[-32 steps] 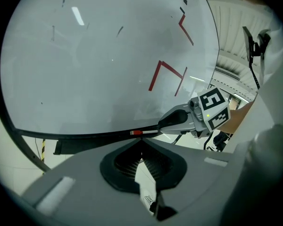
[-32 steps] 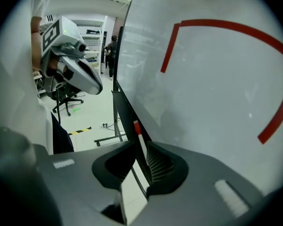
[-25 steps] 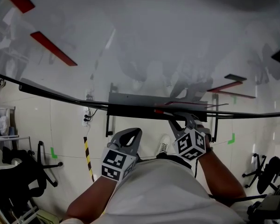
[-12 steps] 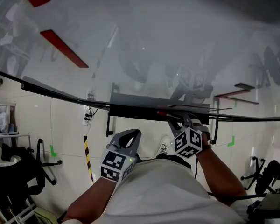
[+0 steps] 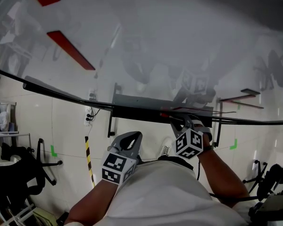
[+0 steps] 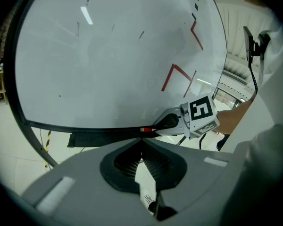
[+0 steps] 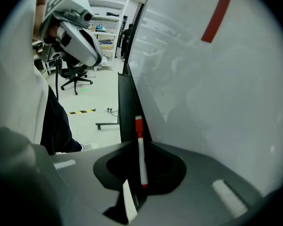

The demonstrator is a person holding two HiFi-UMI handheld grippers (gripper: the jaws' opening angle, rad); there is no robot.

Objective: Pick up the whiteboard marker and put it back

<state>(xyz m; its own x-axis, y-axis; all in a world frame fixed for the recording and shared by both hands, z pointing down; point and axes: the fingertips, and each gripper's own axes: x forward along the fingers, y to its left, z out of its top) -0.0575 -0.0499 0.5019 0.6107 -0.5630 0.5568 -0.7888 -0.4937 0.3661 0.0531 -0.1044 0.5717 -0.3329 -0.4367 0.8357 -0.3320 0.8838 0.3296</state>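
My left gripper [image 5: 131,138] hangs low at centre frame, close to my body, with its jaws pressed together and nothing between them. Further out, right of centre, my right gripper [image 5: 181,123] is at the tray [image 5: 132,102], its jaws clamped on the whiteboard marker [image 7: 141,159]. The marker runs along the tray, its red cap [image 7: 138,125] pointing away from the gripper. Behind the tray rises the whiteboard [image 5: 160,41], marked with red lines [image 5: 70,50].

The marker [image 7: 141,159] lies along the tray [image 5: 137,108] below the whiteboard [image 5: 155,41], between your right gripper's [image 5: 180,122] jaws at the tray's right half; your left gripper [image 5: 131,136] hangs before the tray, apart.
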